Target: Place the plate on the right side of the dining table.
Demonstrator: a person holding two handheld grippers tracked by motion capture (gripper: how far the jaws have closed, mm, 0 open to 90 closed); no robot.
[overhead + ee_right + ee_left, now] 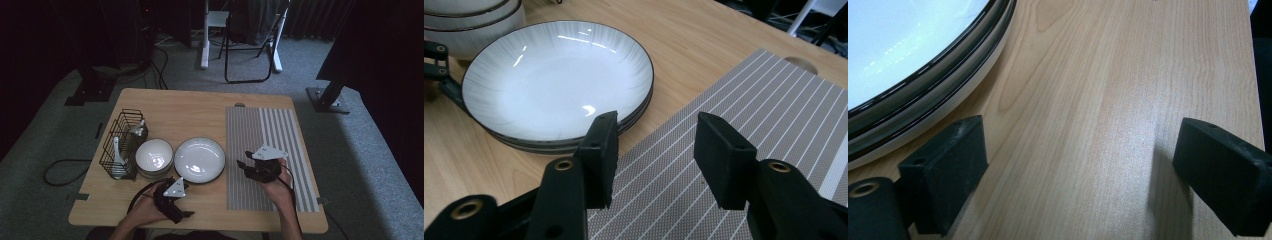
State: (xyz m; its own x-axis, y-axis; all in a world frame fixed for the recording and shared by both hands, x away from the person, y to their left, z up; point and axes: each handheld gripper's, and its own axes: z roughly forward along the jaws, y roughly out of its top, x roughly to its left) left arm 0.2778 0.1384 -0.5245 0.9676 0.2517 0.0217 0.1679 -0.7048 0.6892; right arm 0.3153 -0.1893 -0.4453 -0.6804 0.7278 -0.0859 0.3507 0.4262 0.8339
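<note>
A: Reaching is what's shown here. The right gripper (246, 165) is held over the left edge of the striped placemat (280, 145), aimed at the stack of plates (199, 159). Jaws are spread partway, nothing is gripped between them.

B: Confirmed in the right gripper view: the plates (554, 82) are seen just past the jaw tips, apart from them, no contact. At least two plates are stacked, dark rims. Left gripper?

A: The left gripper (186, 206) is held low at the near edge of the table (175, 107), just beside the plates. Jaws are wide open, only bare wood (1108, 115) is seen between them. The plate rim (933, 95) is seen at the upper left of its own view, close to one jaw, not touched.

B: Progress?

A: Judged as early. Nothing is lifted. The plates are sat on bare wood, between the stack of bowls (154, 157) and the placemat, beside the mat and not on it. The mat is bare.

B: So what's left?

A: Probably everything: a plate is to be gripped at the rim and set on the mat, as far as can be judged. Bowls are untouched, and the spoons (117, 155) are stood in the wire basket (122, 142) at the far left.

B: Risk noted?

A: Rim is thin and glossy, so slip is likely if it's pinched shallow. Two plates may be lifted together.
</note>
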